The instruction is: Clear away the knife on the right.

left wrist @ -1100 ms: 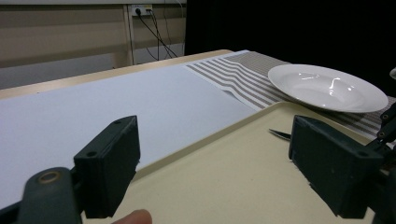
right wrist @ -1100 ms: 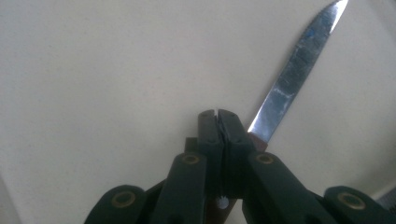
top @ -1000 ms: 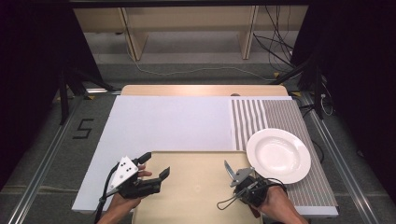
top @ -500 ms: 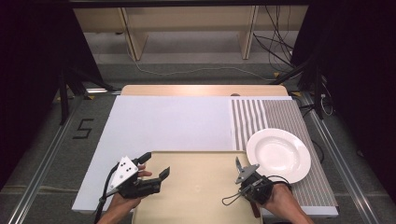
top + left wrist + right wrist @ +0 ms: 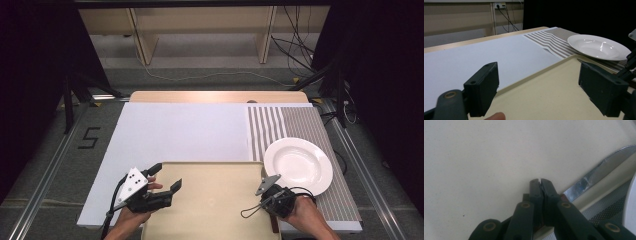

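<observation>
A beige tray [image 5: 215,200] lies at the table's near edge, and a white plate [image 5: 298,165] rests on the striped mat [image 5: 300,125] to its right. My left gripper [image 5: 165,177] hovers open over the tray's left part, with nothing between its jaws; in the left gripper view, this gripper [image 5: 539,92] looks across the tray [image 5: 549,100] toward the plate [image 5: 599,46]. My right gripper [image 5: 270,210] points down at the tray's right rim. Its jaws [image 5: 540,181] are shut, just over a table knife [image 5: 599,172] lying along that rim. The knife's brown handle [image 5: 274,226] pokes out below the hand.
A white sheet [image 5: 185,135] covers the table's left and middle, with the bare wooden table edge [image 5: 215,96] behind it. Cables [image 5: 300,55] and shelf legs stand on the floor beyond. The plate's rim [image 5: 631,202] is close to the right gripper.
My right gripper has moved right and toward the near edge and tipped down onto the tray's right rim. The left gripper has stayed put.
</observation>
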A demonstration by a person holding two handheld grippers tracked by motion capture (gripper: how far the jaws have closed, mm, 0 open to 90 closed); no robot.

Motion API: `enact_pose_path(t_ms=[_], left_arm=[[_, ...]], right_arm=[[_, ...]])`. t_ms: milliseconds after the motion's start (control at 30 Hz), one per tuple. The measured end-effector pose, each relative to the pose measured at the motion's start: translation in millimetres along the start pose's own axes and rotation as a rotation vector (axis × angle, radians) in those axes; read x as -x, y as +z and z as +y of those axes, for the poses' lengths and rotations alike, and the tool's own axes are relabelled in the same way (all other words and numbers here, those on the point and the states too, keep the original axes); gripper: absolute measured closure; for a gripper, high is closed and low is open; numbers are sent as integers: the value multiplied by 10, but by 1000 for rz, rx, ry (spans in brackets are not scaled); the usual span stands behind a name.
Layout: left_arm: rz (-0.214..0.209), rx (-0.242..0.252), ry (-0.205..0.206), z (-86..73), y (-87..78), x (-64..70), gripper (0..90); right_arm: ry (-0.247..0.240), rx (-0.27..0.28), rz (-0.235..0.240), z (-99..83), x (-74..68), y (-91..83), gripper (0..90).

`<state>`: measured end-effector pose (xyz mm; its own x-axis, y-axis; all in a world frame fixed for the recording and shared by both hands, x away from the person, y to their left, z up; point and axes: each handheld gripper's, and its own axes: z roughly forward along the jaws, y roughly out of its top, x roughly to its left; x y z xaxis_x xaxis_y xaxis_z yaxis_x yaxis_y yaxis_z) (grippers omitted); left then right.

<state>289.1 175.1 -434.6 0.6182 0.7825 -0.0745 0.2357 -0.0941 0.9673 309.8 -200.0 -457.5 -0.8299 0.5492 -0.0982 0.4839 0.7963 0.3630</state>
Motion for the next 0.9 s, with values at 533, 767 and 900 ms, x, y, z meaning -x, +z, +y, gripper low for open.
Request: enact_pose_path(t_ms=[533, 767, 900], left_arm=[[1, 1, 0, -1, 0, -1, 165], [0, 0, 0, -2, 1, -2, 164], [0, 0, -1, -2, 1, -1, 164]], right_arm=[[32, 83, 15, -22, 64, -81, 702], [95, 194, 36, -21, 122, -159, 597], [132, 266, 53, -27, 163, -219, 516]])
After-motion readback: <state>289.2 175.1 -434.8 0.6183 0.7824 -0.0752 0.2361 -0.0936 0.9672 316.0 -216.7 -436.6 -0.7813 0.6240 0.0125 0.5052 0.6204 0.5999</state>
